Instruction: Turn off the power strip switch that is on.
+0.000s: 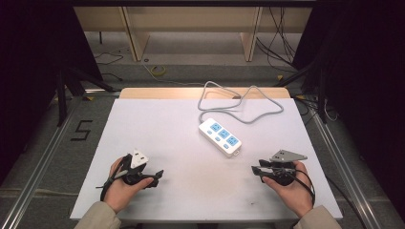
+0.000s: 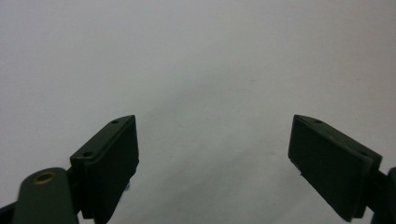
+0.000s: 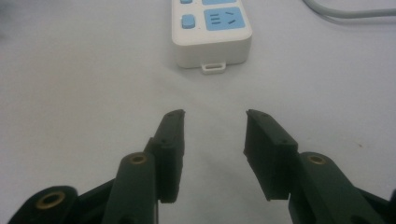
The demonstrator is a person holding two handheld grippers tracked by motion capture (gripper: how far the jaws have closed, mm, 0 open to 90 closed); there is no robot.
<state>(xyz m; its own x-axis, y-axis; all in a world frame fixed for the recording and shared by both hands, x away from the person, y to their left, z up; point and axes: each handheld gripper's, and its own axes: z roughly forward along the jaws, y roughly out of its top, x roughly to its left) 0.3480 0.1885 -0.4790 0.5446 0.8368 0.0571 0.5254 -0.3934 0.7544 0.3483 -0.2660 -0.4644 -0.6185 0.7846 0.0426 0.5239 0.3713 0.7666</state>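
**Both grippers released, power strip untouched**

Power strip (image 1: pixel 220 137) lay flat at desk (image 1: pixel 143 124) centre, grey cable (image 1: pixel 248 102) looping toward far edge. Right gripper (image 1: pixel 254 172) sat near strip's tab end, apart from it, jaws parted w/ nothing between. Left gripper (image 1: pixel 157 177) rested at near-left, jaws spread wide over bare desk.

The white power strip (image 1: pixel 220 137) lies in the middle of the table (image 1: pixel 143 124), and its grey cable (image 1: pixel 239 102) loops behind it to the far edge. Bare table lies between the right gripper (image 3: pixel 214 114) and the strip. The left gripper (image 2: pixel 215 121) faces bare surface, seemingly free.
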